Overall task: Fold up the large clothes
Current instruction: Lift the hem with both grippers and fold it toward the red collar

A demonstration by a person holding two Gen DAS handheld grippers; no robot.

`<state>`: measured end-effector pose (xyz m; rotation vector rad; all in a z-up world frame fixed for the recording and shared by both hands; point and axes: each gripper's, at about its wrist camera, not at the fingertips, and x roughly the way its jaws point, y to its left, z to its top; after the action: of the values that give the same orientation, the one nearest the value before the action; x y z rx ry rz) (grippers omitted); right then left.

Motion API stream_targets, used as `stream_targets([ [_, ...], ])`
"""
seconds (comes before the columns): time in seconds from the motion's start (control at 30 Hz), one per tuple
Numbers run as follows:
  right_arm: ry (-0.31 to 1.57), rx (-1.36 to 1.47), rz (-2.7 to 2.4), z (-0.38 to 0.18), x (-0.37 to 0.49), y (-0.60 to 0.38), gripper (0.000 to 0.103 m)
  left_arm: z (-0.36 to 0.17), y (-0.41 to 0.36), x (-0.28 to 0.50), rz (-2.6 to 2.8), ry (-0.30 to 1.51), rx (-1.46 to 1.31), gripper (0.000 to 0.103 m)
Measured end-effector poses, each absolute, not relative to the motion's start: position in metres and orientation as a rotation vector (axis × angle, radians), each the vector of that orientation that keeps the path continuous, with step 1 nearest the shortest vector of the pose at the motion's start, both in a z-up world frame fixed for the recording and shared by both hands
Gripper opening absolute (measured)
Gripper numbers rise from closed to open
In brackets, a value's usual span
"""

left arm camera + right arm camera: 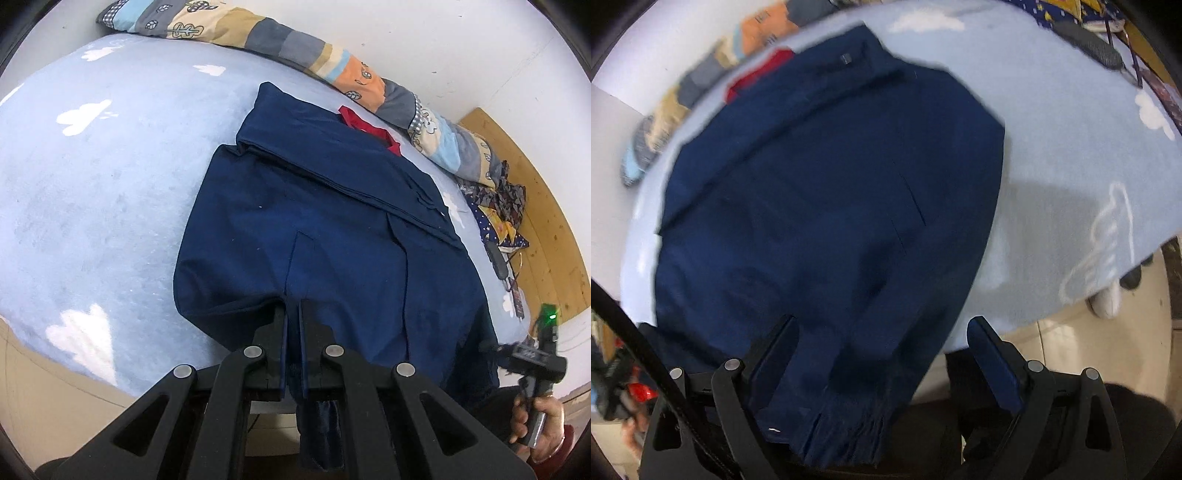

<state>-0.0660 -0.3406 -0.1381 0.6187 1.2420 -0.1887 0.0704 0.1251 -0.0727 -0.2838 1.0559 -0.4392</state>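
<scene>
A large navy blue garment (303,221) lies on the light blue bed, its sleeve folded across the upper part and a red lining (364,125) showing at the far end. My left gripper (292,310) is shut on the garment's near hem, with cloth hanging down between the fingers. In the right wrist view the same garment (827,192) fills the middle. My right gripper (882,328) is open, its fingers on either side of the near hem without closing on it. The right gripper also shows in the left wrist view (532,354), held by a hand.
The bed sheet (103,206) is light blue with white clouds. A patterned quilt (280,40) lies along the white wall. Patterned clothes (498,206) and small items sit at the right edge by a wooden headboard (524,192). Shoes (1108,299) stand on the tiled floor.
</scene>
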Motion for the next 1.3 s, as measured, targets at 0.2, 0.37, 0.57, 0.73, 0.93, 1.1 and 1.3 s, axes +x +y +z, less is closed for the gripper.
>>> stream_targets([
  [0.2,1.276,0.639,-0.143,-0.159,-0.101,-0.339,0.015,-0.071,0.122,0.068,-0.469,1.052,-0.273,0.005],
  [0.37,1.167,0.717,-0.107,-0.136,-0.124,-0.361,0.012,-0.066,0.117,0.068,-0.495,1.034,-0.269,0.005],
  [0.57,0.998,0.807,0.021,-0.092,-0.125,-0.387,0.012,-0.051,0.120,0.072,-0.510,0.994,-0.284,0.005],
  [0.73,0.835,0.839,0.106,-0.049,-0.103,-0.406,0.012,-0.030,0.128,0.092,-0.490,0.966,-0.327,0.005],
  [0.93,0.749,0.872,0.124,-0.021,-0.056,-0.437,0.012,-0.004,0.132,0.135,-0.442,0.932,-0.385,0.005],
  [1.1,0.735,0.890,0.106,-0.015,0.007,-0.451,0.012,0.003,0.131,0.194,-0.390,0.946,-0.423,0.005],
  [1.3,0.714,0.883,0.065,-0.011,0.108,-0.474,0.012,-0.012,0.114,0.288,-0.305,0.975,-0.421,0.005],
])
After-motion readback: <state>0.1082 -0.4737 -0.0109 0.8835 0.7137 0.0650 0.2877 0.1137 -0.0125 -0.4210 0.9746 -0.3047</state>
